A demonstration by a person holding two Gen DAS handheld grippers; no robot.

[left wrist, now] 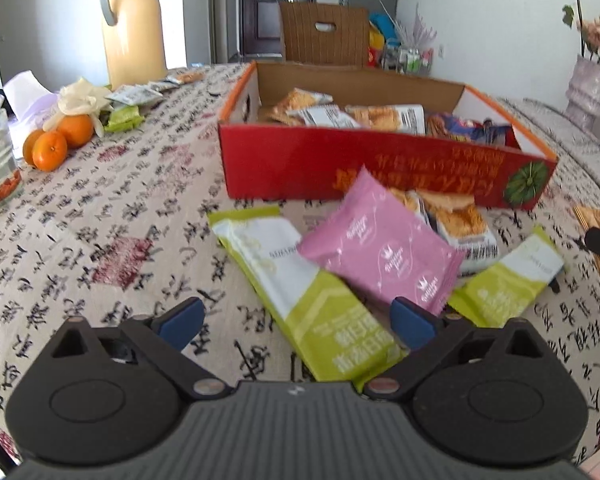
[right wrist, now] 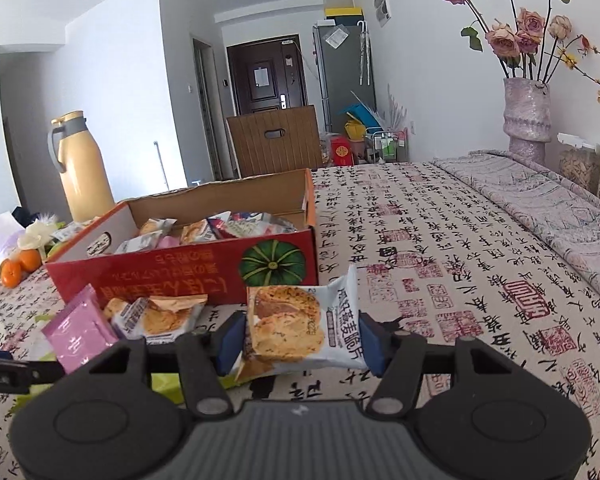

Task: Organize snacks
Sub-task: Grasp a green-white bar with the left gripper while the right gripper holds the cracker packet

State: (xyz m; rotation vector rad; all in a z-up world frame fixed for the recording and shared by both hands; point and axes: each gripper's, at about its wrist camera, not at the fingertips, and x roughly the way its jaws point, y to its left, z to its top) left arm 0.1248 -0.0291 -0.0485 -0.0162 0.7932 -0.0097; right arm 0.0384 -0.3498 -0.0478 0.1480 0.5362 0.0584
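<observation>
I am holding a white cracker packet clamped between the blue pads of my right gripper, lifted just short of the red pumpkin-print carton that is standing ahead and to its left. My left gripper is hovering with its jaws spread wide and empty, a long green-and-white bar packet lying between its fingers on the bench, a pink packet overlapping that bar just ahead and to the right, and a second green packet further right.

The risk I am judging: the cracker packet is puffed and glossy, pinched across its width with its lower edge sagging, so it could slip or rotate out before clearing the carton's near wall, or clip that wall and drop short. Squeezing harder may crush the crisp pieces inside.

The packet shows printed golden crackers and dark lettering, lying sideways in the grip. The carton is already holding several similar packets.
</observation>
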